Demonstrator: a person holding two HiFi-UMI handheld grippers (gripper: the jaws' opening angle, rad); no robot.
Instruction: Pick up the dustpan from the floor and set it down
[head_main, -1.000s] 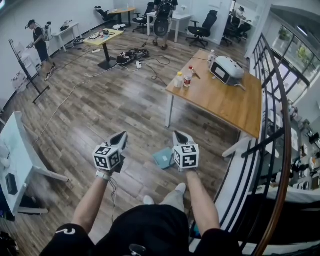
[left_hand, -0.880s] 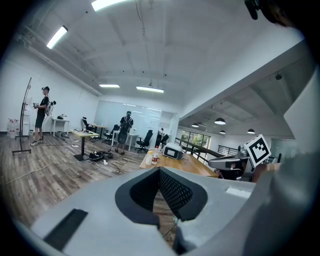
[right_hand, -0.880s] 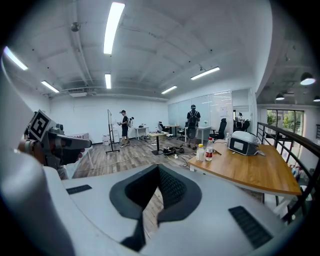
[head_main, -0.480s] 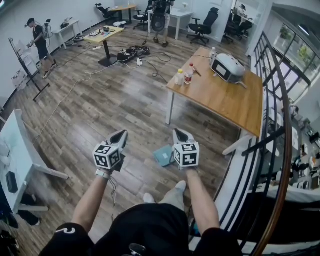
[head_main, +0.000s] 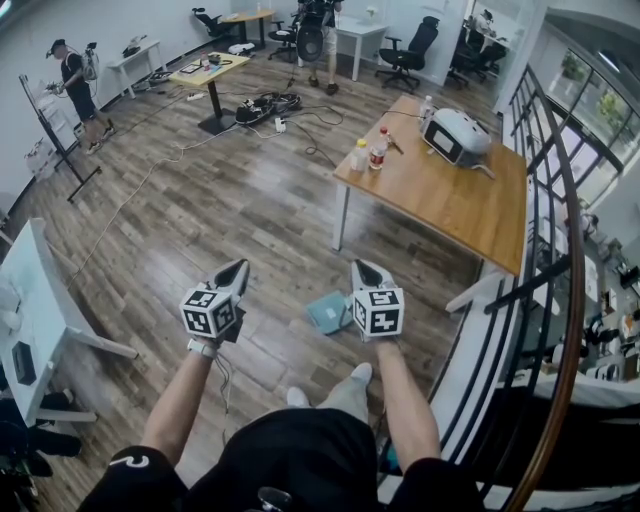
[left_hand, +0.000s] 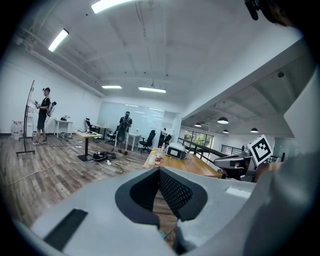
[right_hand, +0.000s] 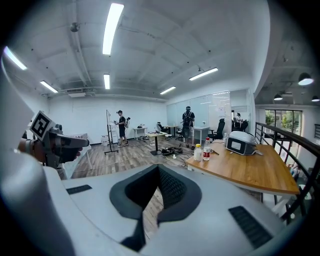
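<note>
A flat teal dustpan (head_main: 325, 313) lies on the wooden floor just in front of my feet, partly hidden behind the right gripper's marker cube. My right gripper (head_main: 362, 268) (right_hand: 159, 170) hovers above it and slightly to its right, shut and holding nothing. My left gripper (head_main: 238, 268) (left_hand: 160, 172) hangs over bare floor to the dustpan's left, also shut and empty. Both point forward and slightly down at about the same height. Each gripper view shows the other gripper off to the side, the right gripper (left_hand: 240, 162) and the left gripper (right_hand: 75, 142).
A wooden table (head_main: 440, 200) with two bottles (head_main: 367, 155) and a white device (head_main: 455, 135) stands ahead on the right. A black railing (head_main: 545, 250) runs along the right. A white desk (head_main: 30, 310) is at the left, cables (head_main: 270, 105) lie farther off, and a person (head_main: 75, 85) stands far left.
Both grippers keep about the same place and stay shut. The picture has shifted a little, and the dustpan has not moved.
</note>
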